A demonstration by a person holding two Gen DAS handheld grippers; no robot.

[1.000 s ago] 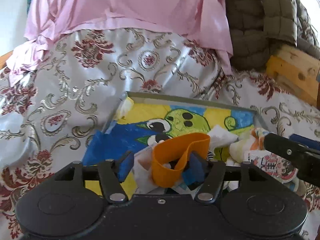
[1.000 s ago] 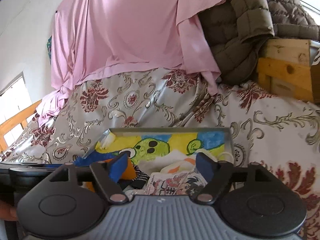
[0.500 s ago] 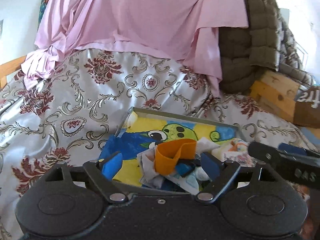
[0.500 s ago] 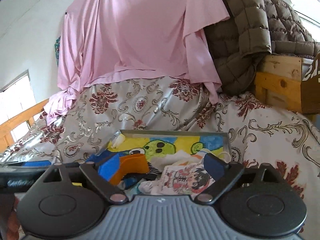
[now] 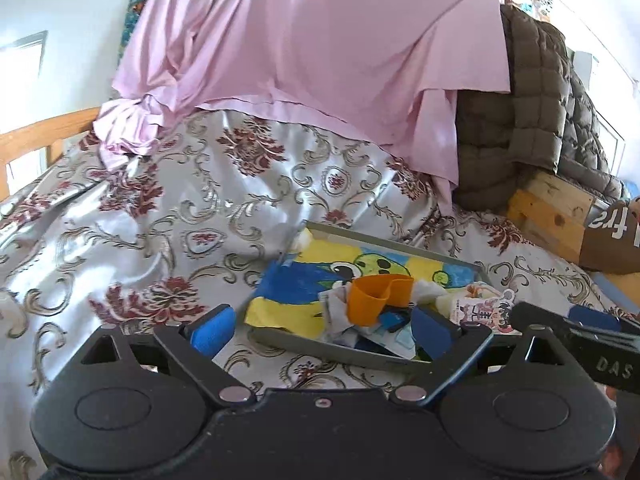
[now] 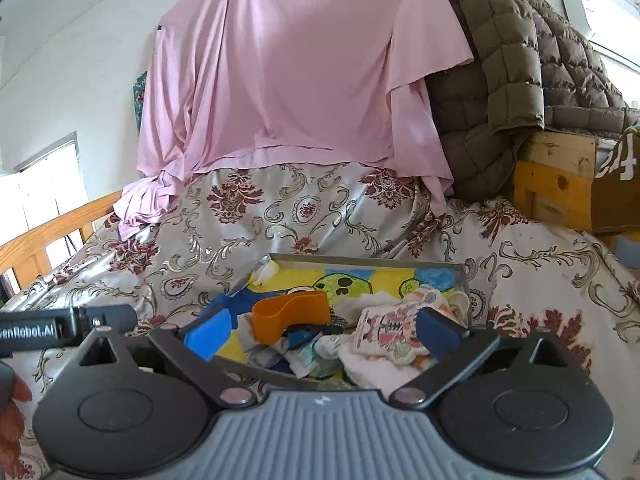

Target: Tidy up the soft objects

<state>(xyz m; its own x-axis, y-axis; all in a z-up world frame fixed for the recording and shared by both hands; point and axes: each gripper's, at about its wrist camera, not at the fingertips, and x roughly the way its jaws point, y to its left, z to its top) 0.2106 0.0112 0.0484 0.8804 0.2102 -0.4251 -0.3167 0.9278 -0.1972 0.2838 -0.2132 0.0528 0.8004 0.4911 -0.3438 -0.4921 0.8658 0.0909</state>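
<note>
A grey tray (image 5: 316, 347) with a cartoon-print liner lies on the floral bedspread. It holds a pile of soft items: an orange band (image 5: 376, 298) on top, white and blue cloths, and a cartoon-print pouch (image 5: 478, 312) at the right. My left gripper (image 5: 322, 330) is open and empty, held back above the tray's near edge. In the right wrist view the tray (image 6: 360, 259), orange band (image 6: 292, 314) and pouch (image 6: 386, 330) show too. My right gripper (image 6: 320, 334) is open and empty over the pile.
A pink sheet (image 5: 312, 48) hangs behind the bed, with an olive quilted jacket (image 5: 532, 120) on wooden blocks (image 5: 552, 208) at the right. A wooden bed rail (image 6: 52, 228) runs along the left. The right gripper's arm (image 5: 576, 344) crosses the lower right of the left view.
My left gripper has opened, let go of the orange band and pulled back from the tray. The right gripper has also drawn back and up. The band now rests on the pile.
</note>
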